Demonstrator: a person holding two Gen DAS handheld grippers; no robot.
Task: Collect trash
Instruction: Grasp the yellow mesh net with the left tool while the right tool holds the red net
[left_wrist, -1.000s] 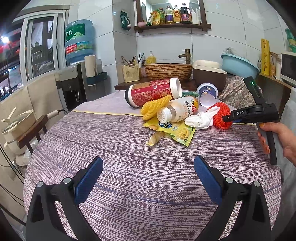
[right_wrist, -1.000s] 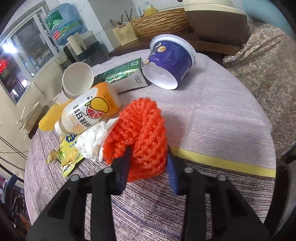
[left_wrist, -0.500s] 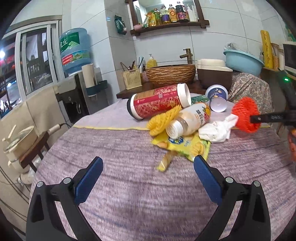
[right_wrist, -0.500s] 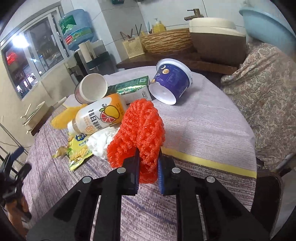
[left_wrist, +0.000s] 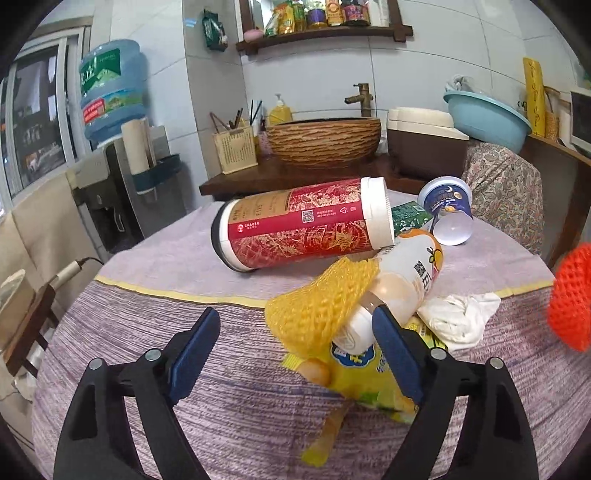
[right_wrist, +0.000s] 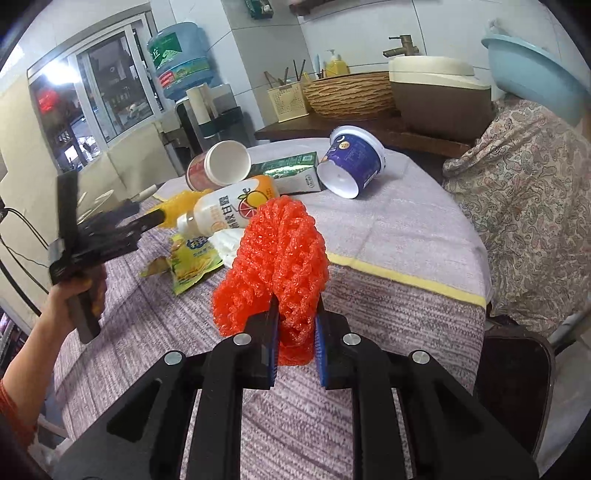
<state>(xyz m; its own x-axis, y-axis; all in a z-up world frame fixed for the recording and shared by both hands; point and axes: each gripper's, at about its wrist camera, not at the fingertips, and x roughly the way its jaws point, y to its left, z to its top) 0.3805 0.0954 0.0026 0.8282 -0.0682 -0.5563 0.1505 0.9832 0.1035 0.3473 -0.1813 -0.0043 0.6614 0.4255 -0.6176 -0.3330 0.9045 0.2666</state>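
Trash pile sits mid-worktop on the round purple striped cloth-covered worktop (left_wrist: 155, 373). Right tool (right_wrist: 295, 332) is clamped on the orange foam fruit net (right_wrist: 280, 251), squeezed flat between the blue pads and lifted clear of the cloth, likely so it can be carried off without dragging the heap. Left tool (left_wrist: 295, 339) has its jaws apart; they have just been narrowing, with the yellow foam fruit net (left_wrist: 321, 306) lying between them, no pad pressing it yet. Right pad sits just beside the neck of the white plastic juice bottle with orange fruit label (left_wrist: 402, 284), which leans on the yellow net, so closing may nudge it. Under both lies a yellow snack wrapper (left_wrist: 354, 380); crumpled white tissue (left_wrist: 458, 317) rests beside it. Behind, red cylindrical canister with white lid (left_wrist: 299, 229), green carton (right_wrist: 291, 173) and blue yoghurt tub (right_wrist: 351, 162) lie tipped, untouched. No bin visible.
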